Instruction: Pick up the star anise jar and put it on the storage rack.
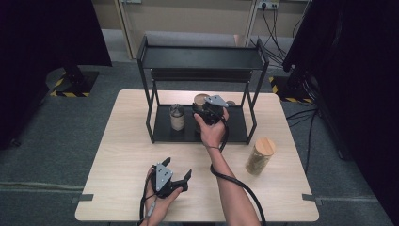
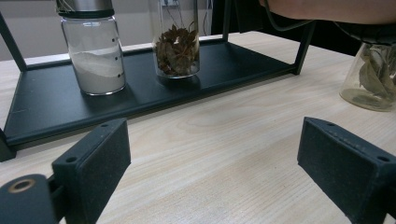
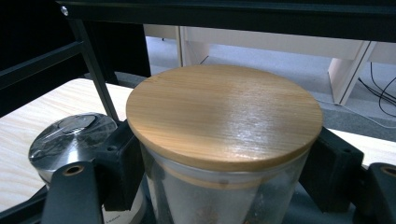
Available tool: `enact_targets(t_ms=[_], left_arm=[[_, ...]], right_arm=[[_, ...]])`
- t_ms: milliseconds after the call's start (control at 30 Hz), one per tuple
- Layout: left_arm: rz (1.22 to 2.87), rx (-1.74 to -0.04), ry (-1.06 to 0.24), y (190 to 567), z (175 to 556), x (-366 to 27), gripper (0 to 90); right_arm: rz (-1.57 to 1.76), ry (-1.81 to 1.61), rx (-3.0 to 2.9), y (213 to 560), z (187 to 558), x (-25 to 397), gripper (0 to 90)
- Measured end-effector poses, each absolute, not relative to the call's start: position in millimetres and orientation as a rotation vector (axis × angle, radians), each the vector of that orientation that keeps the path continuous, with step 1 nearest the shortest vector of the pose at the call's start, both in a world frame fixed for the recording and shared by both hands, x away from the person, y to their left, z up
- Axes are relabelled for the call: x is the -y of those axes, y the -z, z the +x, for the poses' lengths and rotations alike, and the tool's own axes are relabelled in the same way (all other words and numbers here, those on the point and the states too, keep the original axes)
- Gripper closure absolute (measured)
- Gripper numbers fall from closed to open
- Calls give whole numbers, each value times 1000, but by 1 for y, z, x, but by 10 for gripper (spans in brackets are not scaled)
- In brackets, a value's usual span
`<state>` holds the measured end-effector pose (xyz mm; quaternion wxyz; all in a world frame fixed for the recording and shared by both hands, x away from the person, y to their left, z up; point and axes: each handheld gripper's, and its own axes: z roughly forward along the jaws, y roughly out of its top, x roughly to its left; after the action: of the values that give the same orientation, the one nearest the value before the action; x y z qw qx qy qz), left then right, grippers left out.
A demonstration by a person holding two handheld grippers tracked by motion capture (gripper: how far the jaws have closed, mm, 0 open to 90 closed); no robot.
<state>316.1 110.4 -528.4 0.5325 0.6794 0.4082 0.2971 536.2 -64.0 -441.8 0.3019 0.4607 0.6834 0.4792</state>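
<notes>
- The desk (image 1: 127, 160) is a pale wooden top that carries everything here, with a person's forearms coming in from its near edge.
- A black two-tier rack (image 1: 200, 59) stands at the far side of the desk; its low bottom shelf (image 2: 154, 93) appears to be where the jars are being gathered.
- The wooden-lidded jar (image 3: 224, 116) sits on that bottom shelf, right of centre, under the rack's top tier. It seems to hold dried brown leaves.
- The right gripper (image 1: 208, 112) reaches in under the top tier, its jaws closed against the glass just below the lid. Holding it there keeps the jar upright while it is set down or lifted; I cannot tell which.
- A second wood-topped jar (image 1: 260, 157) waits on the open desk just right of the rack, likely next in line.
- The metal-capped jar (image 2: 93, 51) of white powder stands on the shelf, near the held jar's left.
- The left gripper (image 1: 175, 176) rests low near the front edge with jaws spread wide and nothing between them, kept clear of the working arm.
</notes>
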Motion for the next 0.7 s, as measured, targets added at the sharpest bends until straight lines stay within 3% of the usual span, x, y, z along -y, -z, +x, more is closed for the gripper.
enact_targets(t_ms=[700], left_arm=[[1627, -969, -708, 528, 316, -110, 89]], right_arm=[[1225, -1270, -1797, 440, 542, 61, 255]])
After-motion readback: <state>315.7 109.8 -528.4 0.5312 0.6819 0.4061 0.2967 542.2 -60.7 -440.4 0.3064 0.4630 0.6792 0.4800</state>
